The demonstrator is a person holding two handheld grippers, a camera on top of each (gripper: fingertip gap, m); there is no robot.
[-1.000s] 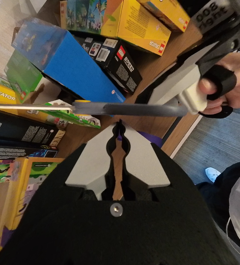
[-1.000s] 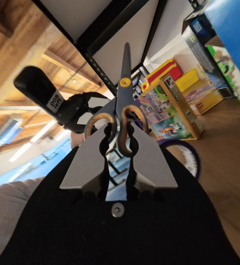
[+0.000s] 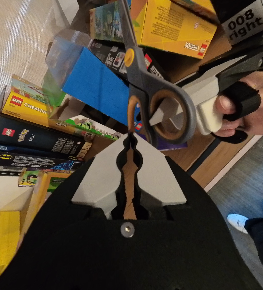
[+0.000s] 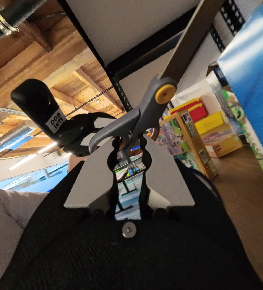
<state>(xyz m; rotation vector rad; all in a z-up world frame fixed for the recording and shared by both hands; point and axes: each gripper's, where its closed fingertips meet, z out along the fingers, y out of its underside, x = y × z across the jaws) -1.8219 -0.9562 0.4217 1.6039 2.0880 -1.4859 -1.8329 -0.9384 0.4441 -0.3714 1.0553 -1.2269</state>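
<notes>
Scissors: grey handles with tan-lined loops and a yellow pivot (image 3: 128,56), blades closed, held in the air above a wooden table (image 3: 189,64).
Right gripper (image 4: 128,139): its fingers are nearly together, clamped on the handle loops; in the left wrist view one finger (image 3: 156,116) pokes through the larger loop. A person's hand (image 3: 256,108) grips its trigger.
Left gripper (image 3: 130,135): fingertips meet at the front, with only a narrow wavy slot behind them. It holds nothing and sits just below the handle loops; I cannot tell whether it touches them.
Surroundings: a blue box (image 3: 96,87) lies tilted behind the scissors, a yellow box (image 3: 174,28) beyond it, dark boxes (image 3: 33,141) stacked at the left.
Floor: grey carpet (image 3: 245,172), with a white shoe (image 3: 237,222).
</notes>
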